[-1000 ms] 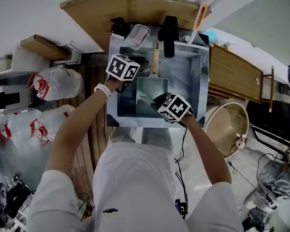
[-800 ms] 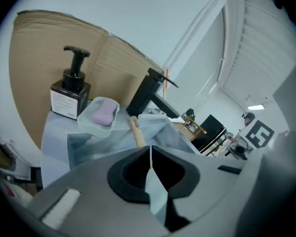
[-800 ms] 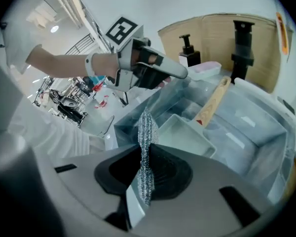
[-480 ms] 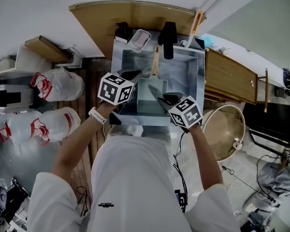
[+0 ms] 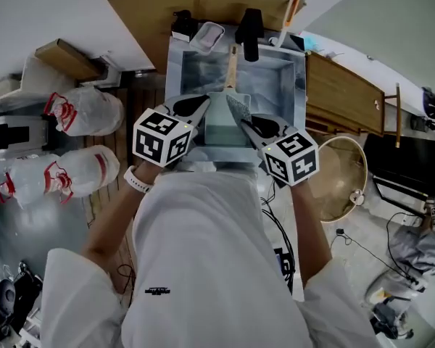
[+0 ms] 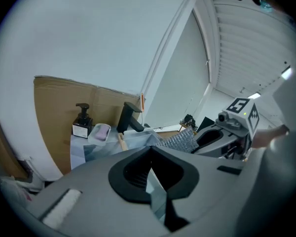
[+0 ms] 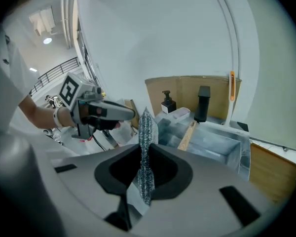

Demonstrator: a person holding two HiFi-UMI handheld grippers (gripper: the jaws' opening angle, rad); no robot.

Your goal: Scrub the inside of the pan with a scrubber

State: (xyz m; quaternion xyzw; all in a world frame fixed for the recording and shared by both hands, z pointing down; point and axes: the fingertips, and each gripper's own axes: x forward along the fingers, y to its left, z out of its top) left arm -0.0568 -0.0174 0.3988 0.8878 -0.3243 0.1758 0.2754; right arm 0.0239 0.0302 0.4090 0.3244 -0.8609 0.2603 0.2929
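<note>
Head view gives me my count: two grippers, one pan, one scrubber. Around the sink (image 5: 299, 85) I also count one black faucet (image 5: 251, 33), one pump bottle (image 5: 183, 26) and one clear soap dish (image 5: 206, 36), all three on its far edge.

The pan (image 5: 221, 125) is square and pale grey-green. It sits at the near side of the sink, and its single wooden handle (image 5: 232, 71) points away toward the faucet. My left gripper (image 5: 192, 107) is at the pan's left edge. In the left gripper view its jaws are closed on a thin pale sliver that I take for the pan's wall. My right gripper (image 5: 245, 120) is closed tight on the scrubber (image 5: 234, 109), a silvery mesh pad standing upright between the jaws, just over the pan's right edge.

A brown board (image 5: 203, 6) leans on the white wall behind the sink. A wooden surface (image 5: 344, 100) adjoins the sink's right side, with one round tub (image 5: 341, 187) on the floor below it. Left of the sink lie two tied white bags (image 5: 87, 114).
</note>
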